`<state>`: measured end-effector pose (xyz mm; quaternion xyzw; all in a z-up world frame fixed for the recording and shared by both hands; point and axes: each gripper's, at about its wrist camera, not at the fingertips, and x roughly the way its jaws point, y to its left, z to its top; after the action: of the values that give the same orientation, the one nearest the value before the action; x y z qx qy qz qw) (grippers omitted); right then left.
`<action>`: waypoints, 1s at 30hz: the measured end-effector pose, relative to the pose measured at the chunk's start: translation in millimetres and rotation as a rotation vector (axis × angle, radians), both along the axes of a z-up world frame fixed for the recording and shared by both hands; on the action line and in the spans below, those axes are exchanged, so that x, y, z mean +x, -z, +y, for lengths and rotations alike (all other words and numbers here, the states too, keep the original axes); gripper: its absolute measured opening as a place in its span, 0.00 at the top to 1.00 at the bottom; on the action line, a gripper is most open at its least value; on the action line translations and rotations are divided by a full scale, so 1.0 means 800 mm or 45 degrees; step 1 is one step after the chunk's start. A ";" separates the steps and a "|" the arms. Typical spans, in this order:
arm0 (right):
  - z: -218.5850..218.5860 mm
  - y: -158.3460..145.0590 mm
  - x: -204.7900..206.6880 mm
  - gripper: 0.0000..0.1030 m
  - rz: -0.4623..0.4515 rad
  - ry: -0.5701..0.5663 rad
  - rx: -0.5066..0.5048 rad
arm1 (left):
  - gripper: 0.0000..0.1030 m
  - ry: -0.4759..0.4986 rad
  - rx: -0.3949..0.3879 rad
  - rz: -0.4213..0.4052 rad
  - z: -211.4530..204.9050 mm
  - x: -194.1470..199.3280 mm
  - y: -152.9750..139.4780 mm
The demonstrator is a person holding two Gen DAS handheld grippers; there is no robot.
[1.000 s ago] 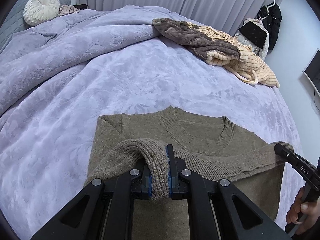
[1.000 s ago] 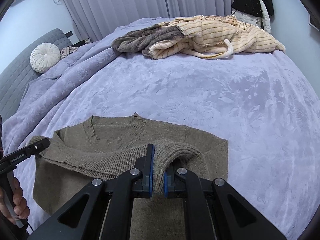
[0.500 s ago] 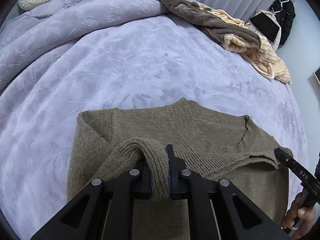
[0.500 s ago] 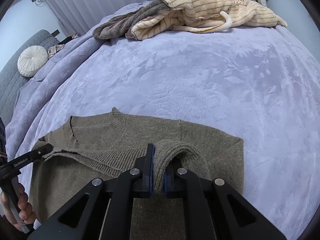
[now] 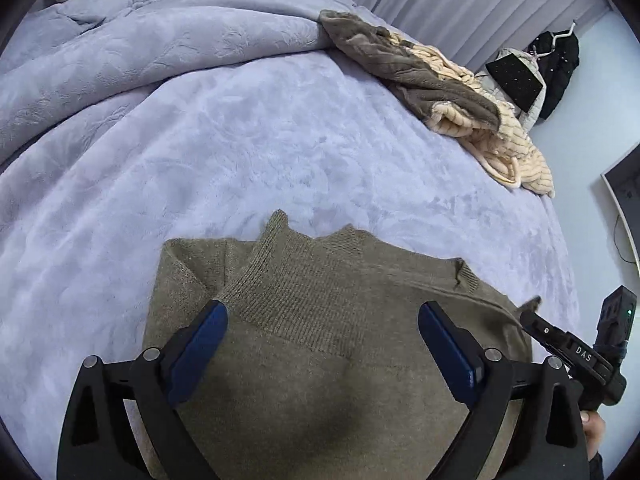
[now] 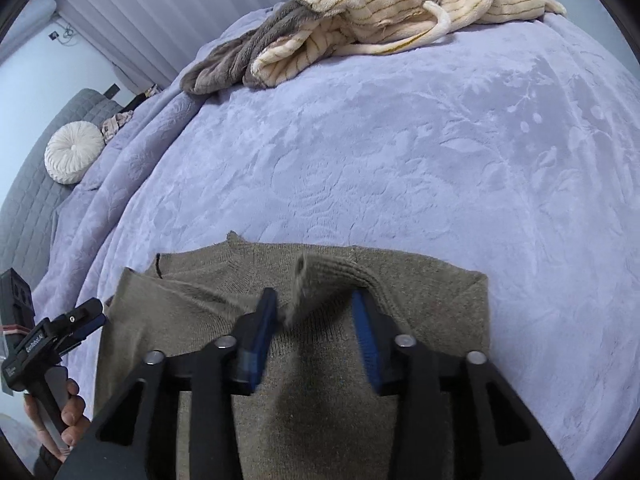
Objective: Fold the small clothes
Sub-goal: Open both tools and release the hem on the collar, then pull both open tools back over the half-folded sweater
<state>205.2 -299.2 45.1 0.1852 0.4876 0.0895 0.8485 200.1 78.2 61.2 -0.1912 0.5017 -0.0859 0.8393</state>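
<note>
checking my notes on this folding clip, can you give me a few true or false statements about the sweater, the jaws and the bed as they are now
1. The olive sweater lies on the lavender bedspread. True.
2. The left gripper is clamped on a fold of knit. False: its jaws are opening and stand wide, with the sweater lying flat beneath them, not pinched.
3. The right gripper has a ridge of knit between its jaws. True: the jaws are opening and the pads no longer press on it.
4. The cream striped garment lies on top of the sweater. False: it sits far across the bed, apart from it.
5. A round white cushion rests on the grey couch. True.
</note>
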 end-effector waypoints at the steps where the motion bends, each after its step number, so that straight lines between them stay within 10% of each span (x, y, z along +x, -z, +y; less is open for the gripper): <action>1: -0.008 -0.011 -0.009 0.33 -0.047 0.036 -0.006 | 0.06 0.011 -0.001 -0.019 0.002 -0.006 -0.006; 7: 0.025 -0.038 -0.027 0.31 -0.166 -0.067 -0.228 | 0.06 0.118 0.119 -0.009 -0.028 -0.012 0.004; 16: 0.105 0.029 0.015 0.31 -0.040 -0.342 -0.564 | 0.06 0.141 0.274 0.121 -0.055 0.033 0.066; 24: 0.062 0.005 -0.006 0.31 -0.043 -0.170 -0.454 | 0.06 0.140 0.299 0.049 -0.053 -0.004 0.031; 30: 0.115 -0.013 -0.099 0.31 -0.129 -0.338 -0.423 | 0.06 0.212 0.329 -0.035 -0.074 -0.100 0.017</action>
<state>126.0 -207.5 55.1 -0.0279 0.4723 0.1279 0.8716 119.8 19.1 47.2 -0.0380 0.5113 -0.0926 0.8535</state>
